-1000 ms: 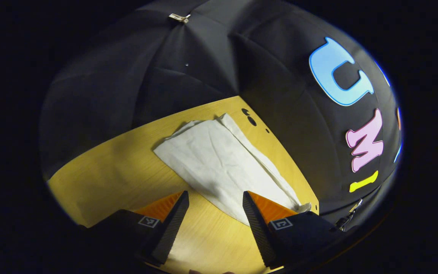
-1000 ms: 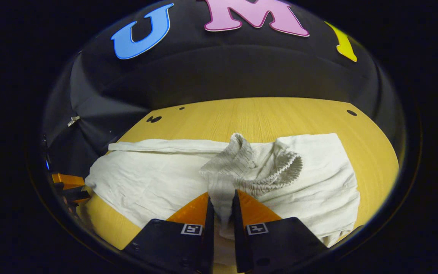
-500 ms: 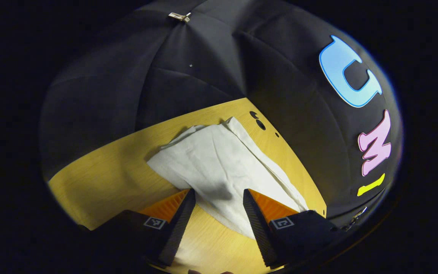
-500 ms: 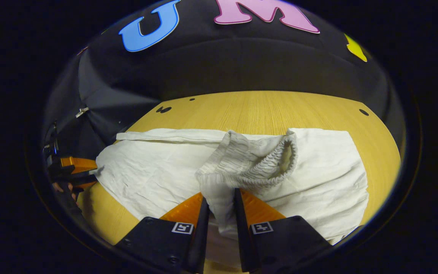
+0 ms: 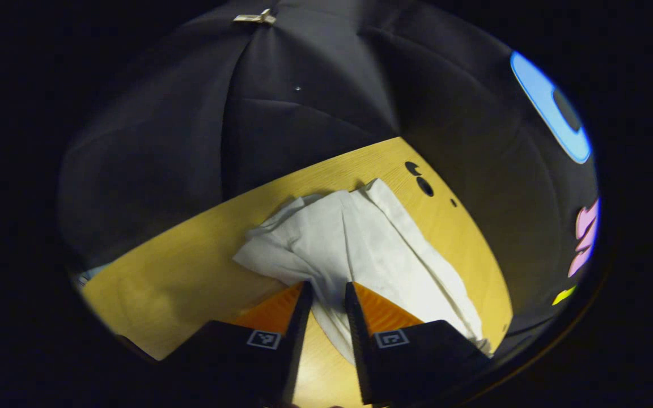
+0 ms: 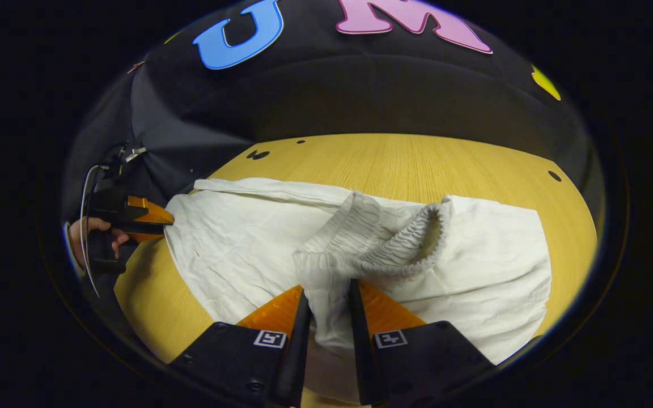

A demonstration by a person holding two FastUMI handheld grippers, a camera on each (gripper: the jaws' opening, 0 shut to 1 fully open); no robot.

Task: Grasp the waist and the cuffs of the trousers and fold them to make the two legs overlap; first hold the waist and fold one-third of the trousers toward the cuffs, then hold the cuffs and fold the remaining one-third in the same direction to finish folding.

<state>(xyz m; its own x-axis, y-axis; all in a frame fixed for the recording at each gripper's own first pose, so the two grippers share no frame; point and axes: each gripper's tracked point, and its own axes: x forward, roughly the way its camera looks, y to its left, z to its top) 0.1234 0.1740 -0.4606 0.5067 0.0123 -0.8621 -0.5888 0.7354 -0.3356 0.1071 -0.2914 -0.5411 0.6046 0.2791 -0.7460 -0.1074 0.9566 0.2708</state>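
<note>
The white trousers (image 6: 236,249) were spread across the wooden table (image 6: 417,164). Their gathered elastic waist (image 6: 372,249) was pinched and lifted between the nearly closed fingers of the right gripper (image 6: 329,309). At the table's left edge, the cuffs (image 5: 304,249) were clamped by the left gripper (image 5: 326,306), its fingers drawn close on the cloth.
</note>
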